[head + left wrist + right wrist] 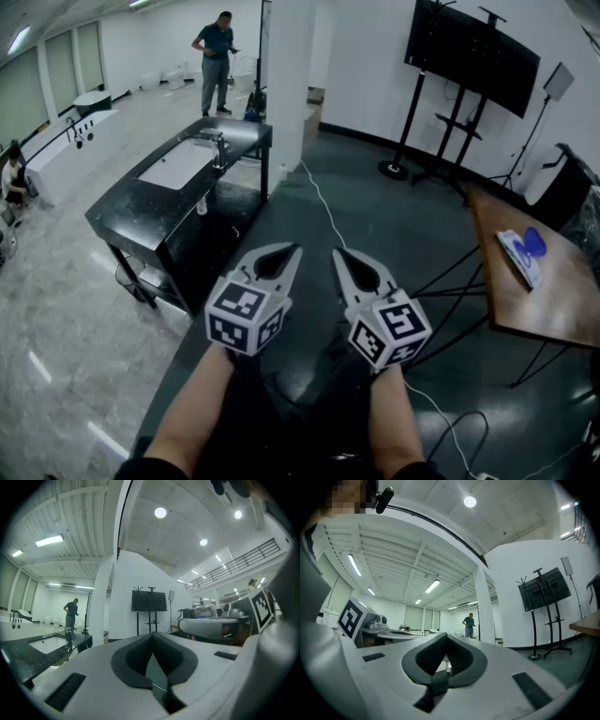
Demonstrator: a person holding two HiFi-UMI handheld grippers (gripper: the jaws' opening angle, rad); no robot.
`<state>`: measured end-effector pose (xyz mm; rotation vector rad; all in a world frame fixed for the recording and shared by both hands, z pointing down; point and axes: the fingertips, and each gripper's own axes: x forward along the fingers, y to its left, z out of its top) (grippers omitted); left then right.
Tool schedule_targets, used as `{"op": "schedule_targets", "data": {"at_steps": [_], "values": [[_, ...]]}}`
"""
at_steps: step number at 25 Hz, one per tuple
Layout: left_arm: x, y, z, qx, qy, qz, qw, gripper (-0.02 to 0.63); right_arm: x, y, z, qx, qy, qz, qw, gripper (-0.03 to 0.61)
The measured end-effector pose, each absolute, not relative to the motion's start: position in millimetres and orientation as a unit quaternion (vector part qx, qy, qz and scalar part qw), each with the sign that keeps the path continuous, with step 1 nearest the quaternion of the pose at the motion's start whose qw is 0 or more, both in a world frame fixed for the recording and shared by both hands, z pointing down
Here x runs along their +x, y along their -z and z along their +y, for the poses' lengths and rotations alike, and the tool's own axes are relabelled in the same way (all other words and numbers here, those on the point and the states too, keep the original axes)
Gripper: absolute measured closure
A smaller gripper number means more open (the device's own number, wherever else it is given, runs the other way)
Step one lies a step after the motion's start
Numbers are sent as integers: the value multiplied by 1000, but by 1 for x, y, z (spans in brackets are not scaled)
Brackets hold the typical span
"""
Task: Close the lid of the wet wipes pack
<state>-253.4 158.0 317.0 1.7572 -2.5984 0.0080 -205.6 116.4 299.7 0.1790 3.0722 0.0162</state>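
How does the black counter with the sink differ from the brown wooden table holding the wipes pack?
The glossy black counter stands at the left, with a white rectangular basin and a metal faucet set in it; the brown wooden table stands at the right edge and bears a white-and-blue wet wipes pack. The counter has a lower shelf; the table stands on thin crossed legs. Both have dark frames and are untouched.

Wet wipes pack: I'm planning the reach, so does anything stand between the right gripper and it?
Nothing visible does. The right gripper, shut and empty, is over open floor left of the wooden table; the wet wipes pack lies on bare tabletop.
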Motion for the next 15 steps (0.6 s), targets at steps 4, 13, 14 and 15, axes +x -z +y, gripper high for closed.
{"op": "schedule_targets", "data": {"at_steps": [4, 13, 14, 15], "values": [[-273, -310, 134, 565, -7, -825, -2, 606, -220, -297, 92, 55, -17, 998, 30, 571], [-343, -302, 54, 586, -15, -810, -13, 606, -278, -297, 18, 30, -47, 998, 18, 571], [-350, -304, 41, 591, -13, -806, -11, 606, -286, -299, 8, 28, -50, 998, 18, 571], [-356, -307, 29, 597, -13, -802, -9, 606, -293, -300, -3, 24, -50, 998, 18, 571]]}}
